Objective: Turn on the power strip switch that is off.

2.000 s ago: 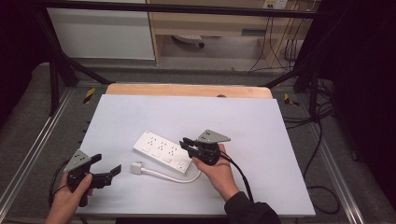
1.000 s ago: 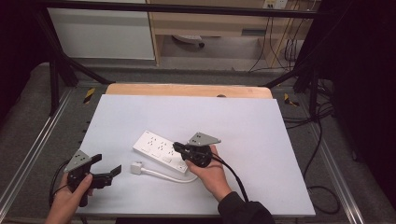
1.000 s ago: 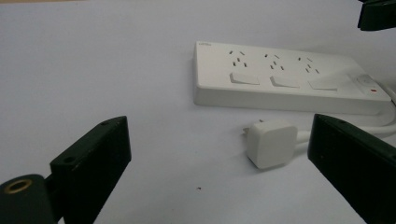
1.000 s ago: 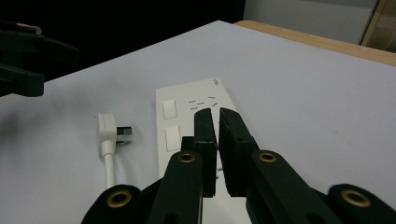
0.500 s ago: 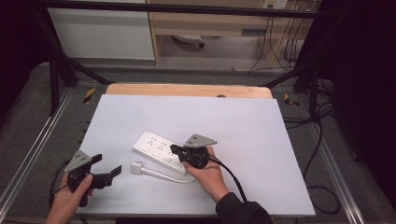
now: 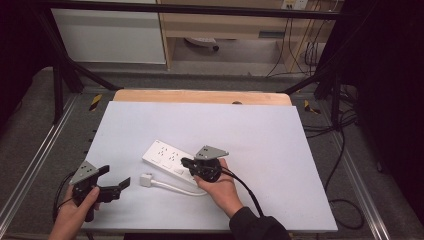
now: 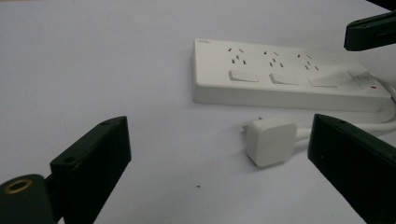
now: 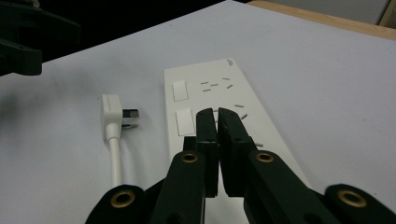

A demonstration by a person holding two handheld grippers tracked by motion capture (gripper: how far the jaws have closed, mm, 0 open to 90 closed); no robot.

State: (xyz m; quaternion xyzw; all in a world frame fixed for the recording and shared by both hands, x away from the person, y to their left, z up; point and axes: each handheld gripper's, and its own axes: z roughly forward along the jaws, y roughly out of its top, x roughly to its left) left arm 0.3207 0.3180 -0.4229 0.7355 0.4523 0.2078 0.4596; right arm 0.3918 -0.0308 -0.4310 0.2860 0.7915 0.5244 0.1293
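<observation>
Right gripper (image 6: 186, 162) over power strip (image 8: 219, 107), jaws together.
Press the switch squarely; left gripper (image 6: 116, 179), jaws apart, waits at 8 o'clock by plug (image 7: 271, 140).

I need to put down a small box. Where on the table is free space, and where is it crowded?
Free: the mat beyond the power strip up to the wooden edge, and its right side. Crowded: the near middle, with the plug, its cable and both grippers.

White-topped table (image 6: 260, 120) with a wooden far edge (image 6: 200, 96); grey floor (image 6: 30, 115); wooden shelving (image 6: 225, 25) behind; dim room.
</observation>
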